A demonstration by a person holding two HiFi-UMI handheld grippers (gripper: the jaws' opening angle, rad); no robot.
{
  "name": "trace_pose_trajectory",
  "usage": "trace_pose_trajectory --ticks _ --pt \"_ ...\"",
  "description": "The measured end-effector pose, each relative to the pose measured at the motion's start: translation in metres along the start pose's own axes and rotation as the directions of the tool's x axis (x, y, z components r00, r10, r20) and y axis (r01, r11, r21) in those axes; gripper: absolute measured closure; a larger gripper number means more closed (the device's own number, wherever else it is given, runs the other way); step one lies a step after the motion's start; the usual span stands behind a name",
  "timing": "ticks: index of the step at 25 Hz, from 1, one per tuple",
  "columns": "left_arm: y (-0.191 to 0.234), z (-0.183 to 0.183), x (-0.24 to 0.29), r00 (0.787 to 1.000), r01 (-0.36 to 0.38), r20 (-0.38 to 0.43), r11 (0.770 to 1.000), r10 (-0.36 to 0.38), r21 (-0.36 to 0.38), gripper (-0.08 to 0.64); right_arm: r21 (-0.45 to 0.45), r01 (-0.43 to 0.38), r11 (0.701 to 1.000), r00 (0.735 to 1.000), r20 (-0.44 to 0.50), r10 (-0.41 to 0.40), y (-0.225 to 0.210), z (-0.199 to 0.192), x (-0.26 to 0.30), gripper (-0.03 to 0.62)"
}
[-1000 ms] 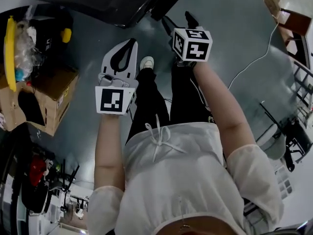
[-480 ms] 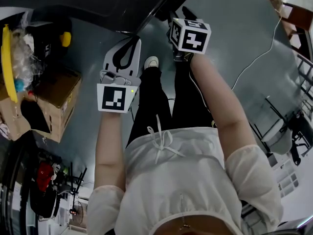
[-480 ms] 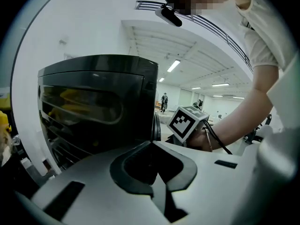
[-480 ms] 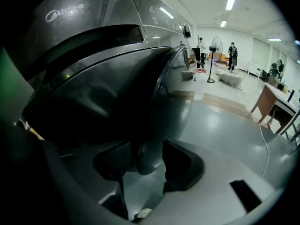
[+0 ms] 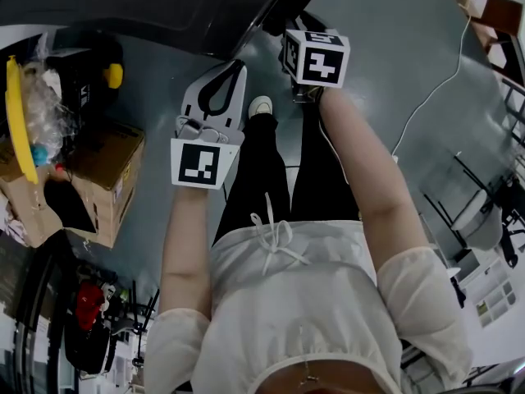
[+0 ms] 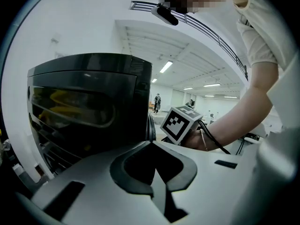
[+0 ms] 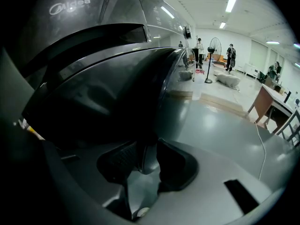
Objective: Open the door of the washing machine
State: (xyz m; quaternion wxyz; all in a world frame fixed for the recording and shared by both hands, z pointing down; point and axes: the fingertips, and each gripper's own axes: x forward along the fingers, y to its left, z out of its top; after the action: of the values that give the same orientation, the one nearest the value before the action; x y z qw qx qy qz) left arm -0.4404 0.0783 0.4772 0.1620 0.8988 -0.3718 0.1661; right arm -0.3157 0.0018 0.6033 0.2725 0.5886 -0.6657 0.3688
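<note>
The dark washing machine (image 5: 156, 6) fills the top of the head view. Its round door (image 7: 108, 93) bulges large in the right gripper view. My right gripper (image 5: 292, 25) points down at the door's edge (image 7: 146, 156). Its jaws (image 7: 146, 162) are closing, and that edge sits between the pads, touching both. My left gripper (image 5: 236, 66) hovers to the left of it, in front of the machine (image 6: 89, 107). The left gripper (image 6: 151, 142) is shut, its tips meet and nothing is in them. From the left gripper view the right hand's marker cube (image 6: 180, 124) shows beside the machine.
Cardboard boxes (image 5: 98, 179) and a yellow item (image 5: 16, 113) crowd the floor at the left. A white cable (image 5: 435, 89) runs across the grey floor at the right, near chairs and desks (image 5: 492, 212). The person's shoe (image 5: 261, 105) stands below the door.
Both grippers have sunk a little towards the machine. The right gripper's dark fingers now lie against the door's edge. The left gripper stays shut.
</note>
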Motion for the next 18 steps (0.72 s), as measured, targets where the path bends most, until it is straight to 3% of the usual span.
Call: trace_pose_trajectory --ticks 10,18 --pt "-0.019 0.002 0.013 0.998 0.069 0.011 0.997 -0.070 0.015 0.537 0.056 0.037 0.998 0.999 -0.013 -0.037 -0.030 -0.016 -0.016 0.497" --pt "-0.061 0.004 0.048 0.996 0.090 -0.009 0.995 -0.089 0.041 0.537 0.046 0.065 0.997 0.998 -0.008 -0.065 -0.096 -0.035 -0.040 0.514"
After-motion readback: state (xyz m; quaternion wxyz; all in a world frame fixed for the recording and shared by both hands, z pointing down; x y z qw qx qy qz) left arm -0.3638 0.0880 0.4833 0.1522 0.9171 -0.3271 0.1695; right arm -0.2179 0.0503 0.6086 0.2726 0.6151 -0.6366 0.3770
